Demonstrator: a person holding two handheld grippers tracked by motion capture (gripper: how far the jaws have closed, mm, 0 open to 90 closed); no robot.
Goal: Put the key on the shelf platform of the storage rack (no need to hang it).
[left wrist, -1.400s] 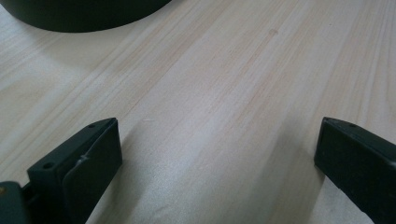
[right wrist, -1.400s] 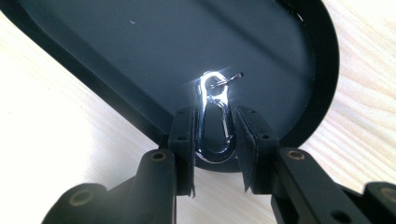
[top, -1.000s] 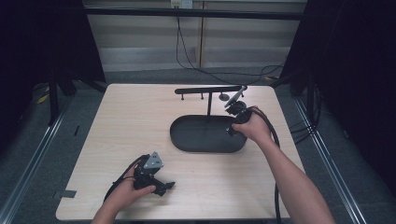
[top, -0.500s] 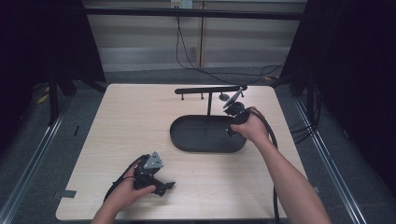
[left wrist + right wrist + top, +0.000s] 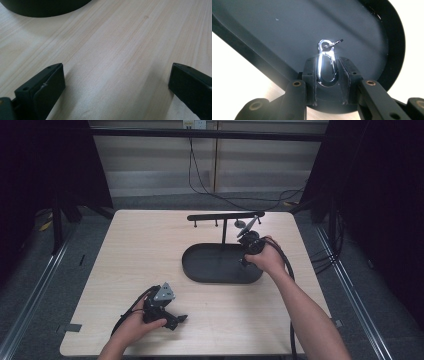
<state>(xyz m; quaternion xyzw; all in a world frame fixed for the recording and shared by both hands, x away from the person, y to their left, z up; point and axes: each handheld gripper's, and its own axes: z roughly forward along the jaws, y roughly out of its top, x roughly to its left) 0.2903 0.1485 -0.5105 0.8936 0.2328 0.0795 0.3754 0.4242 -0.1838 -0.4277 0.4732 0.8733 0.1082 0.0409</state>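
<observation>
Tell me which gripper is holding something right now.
The right gripper, over the black oval tray: its jaws are shut on a shiny metal snap hook. The left gripper rests on the bare table with jaws wide apart and empty.

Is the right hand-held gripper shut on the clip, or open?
Shut on it: the right hand-held gripper has both pads pressed against the sides of the silver clip, above the black tray.

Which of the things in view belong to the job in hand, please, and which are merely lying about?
In the job: silver snap hook clamped in the right gripper; black oval tray; hanging rack.

Lying about: left gripper, open, resting on the wooden table; cables behind.
</observation>
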